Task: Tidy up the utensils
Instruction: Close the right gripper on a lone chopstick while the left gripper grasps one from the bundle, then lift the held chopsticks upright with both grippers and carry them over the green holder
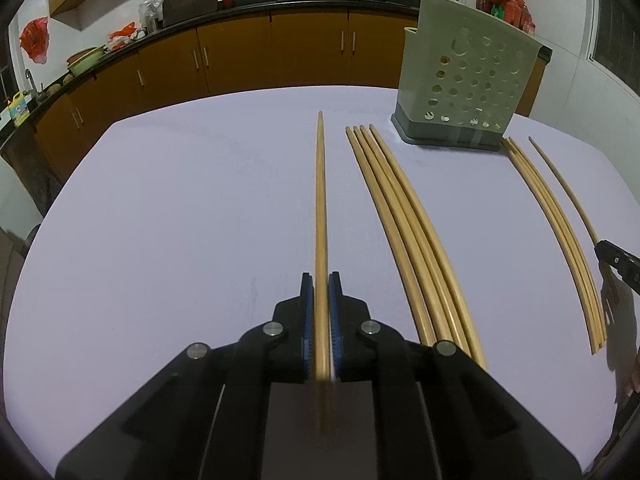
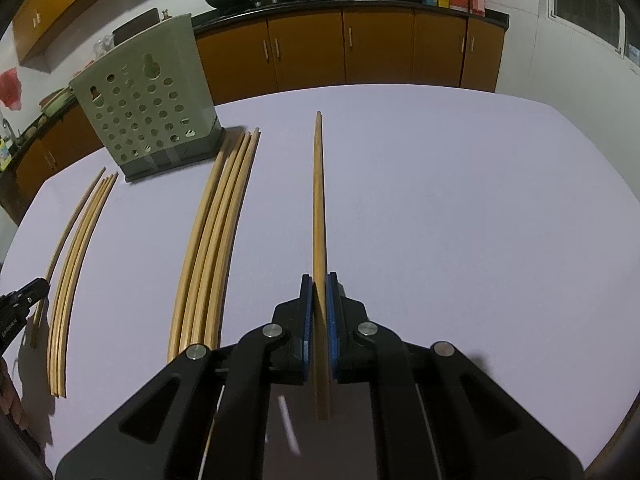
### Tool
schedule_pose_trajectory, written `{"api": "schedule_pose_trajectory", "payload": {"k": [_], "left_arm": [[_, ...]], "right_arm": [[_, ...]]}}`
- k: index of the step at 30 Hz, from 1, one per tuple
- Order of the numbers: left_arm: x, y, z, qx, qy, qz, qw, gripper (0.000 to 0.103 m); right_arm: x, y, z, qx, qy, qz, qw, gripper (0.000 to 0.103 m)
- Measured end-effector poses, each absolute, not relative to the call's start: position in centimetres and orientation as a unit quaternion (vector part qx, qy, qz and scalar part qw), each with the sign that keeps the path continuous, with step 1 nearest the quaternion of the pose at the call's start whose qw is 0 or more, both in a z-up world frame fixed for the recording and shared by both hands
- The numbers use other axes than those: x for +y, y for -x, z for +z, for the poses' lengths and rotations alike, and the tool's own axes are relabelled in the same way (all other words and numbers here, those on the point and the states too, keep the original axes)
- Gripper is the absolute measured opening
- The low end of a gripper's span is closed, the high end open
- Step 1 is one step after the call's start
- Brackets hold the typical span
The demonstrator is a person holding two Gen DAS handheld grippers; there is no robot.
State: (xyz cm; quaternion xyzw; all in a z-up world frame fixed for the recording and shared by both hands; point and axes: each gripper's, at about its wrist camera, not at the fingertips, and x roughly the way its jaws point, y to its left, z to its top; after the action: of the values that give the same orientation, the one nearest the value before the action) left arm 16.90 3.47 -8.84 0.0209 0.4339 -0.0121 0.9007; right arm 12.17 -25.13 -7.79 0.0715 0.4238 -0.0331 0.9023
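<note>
The left claw (image 1: 320, 284) pinches one chopstick (image 1: 321, 208) pointing forward above the tabletop (image 1: 180, 200). The right claw (image 2: 318, 284) pinches another chopstick (image 2: 318, 200) the same way. Between them lie a group of four chopsticks (image 1: 404, 216) and a group of three (image 1: 560, 220). Farther stands the perforated holder (image 1: 468, 76).

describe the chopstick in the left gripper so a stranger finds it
On the pale lilac table stands a grey-green perforated plastic holder. Left of it lies a bundle of wooden chopsticks; further left is a single wooden chopstick, alone and clamped in the black left gripper.
</note>
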Motion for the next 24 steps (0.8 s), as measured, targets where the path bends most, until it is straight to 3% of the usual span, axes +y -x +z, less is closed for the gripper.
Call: {"api": "schedule_pose_trajectory", "payload": {"k": [9,24], "left_arm": [[3.8,-16.6,-8.2,0.427,-0.015,-0.016,0.904,0.008],[8.0,-15.3,6.3,0.234,0.034,-0.003,0.972,0.008]], "right_arm": [[-25.2,-11.8,-7.1,0.410,-0.077,-0.031,0.908,0.007],[-26.7,-10.8,4.7,0.238,-0.062,-0.034,0.969,0.007]]}}
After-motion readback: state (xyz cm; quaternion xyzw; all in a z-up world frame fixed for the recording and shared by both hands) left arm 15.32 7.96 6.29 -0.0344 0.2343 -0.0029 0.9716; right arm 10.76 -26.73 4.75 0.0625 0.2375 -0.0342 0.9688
